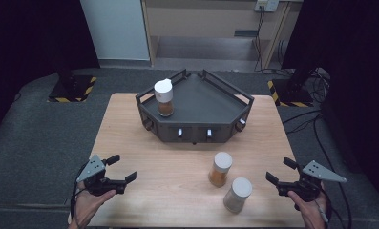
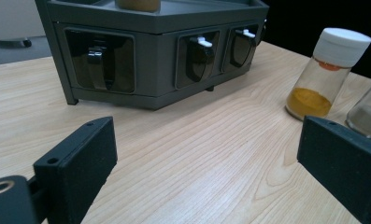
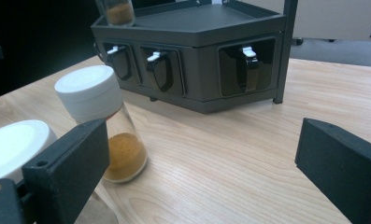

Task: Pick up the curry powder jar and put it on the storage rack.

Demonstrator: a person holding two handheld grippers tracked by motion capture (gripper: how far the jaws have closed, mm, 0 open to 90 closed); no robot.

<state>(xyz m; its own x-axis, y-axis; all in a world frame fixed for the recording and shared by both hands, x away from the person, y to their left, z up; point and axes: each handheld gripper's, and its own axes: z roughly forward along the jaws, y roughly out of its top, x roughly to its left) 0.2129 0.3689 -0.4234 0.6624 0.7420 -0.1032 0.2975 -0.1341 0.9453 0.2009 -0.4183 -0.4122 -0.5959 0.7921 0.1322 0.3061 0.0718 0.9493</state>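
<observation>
High view: the left hand-held gripper (image 1: 121, 168) and right hand-held gripper (image 1: 279, 171) hover released near the worktop's (image 1: 130, 138) lower corners. Two jars, orange (image 1: 220, 169) and grey (image 1: 237, 194), stand lower centre-right (bare wood between them and the left gripper).

Left gripper view: jaws wide apart, rack (image 2: 150, 51) at top.

Right gripper view: jaws apart, orange jar (image 3: 103, 123) at left.

1. A lab or recording studio: black curtains (image 1: 29, 38) hang at nine and three o'clock around the wooden desk (image 1: 130, 143).
2. Hazard-striped stand bases (image 1: 72, 88) sit on grey carpet.
3. Cables (image 1: 316, 119) trail at three o'clock.
</observation>
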